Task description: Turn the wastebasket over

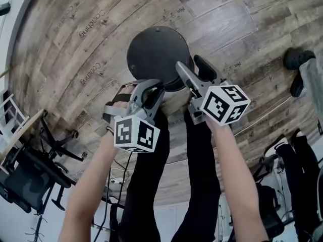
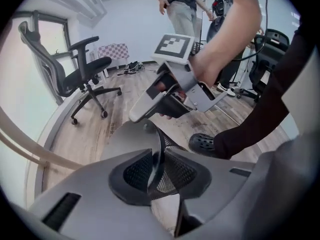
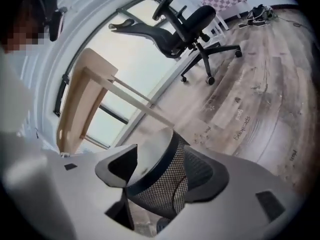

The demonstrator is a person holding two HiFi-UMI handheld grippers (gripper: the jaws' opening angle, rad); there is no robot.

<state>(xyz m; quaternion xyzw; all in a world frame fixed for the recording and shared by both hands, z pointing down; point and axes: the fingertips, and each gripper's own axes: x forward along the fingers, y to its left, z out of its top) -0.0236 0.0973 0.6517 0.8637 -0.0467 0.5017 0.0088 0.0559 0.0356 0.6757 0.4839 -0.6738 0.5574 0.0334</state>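
Observation:
The black mesh wastebasket hangs above the wood floor with its solid round bottom turned toward the head camera. My left gripper is shut on the thin wall at its near side, and in the left gripper view the mesh is pinched between the pads. My right gripper stands open astride the basket's right edge. In the right gripper view the pale bottom and mesh side fill the gap between its fingers; I see no firm press. The right gripper also shows in the left gripper view.
A black office chair stands by the window, and a light wooden table leg is near it. A person stands at the back beside another chair. The holder's shoe is under the basket. Dark shoes lie at right.

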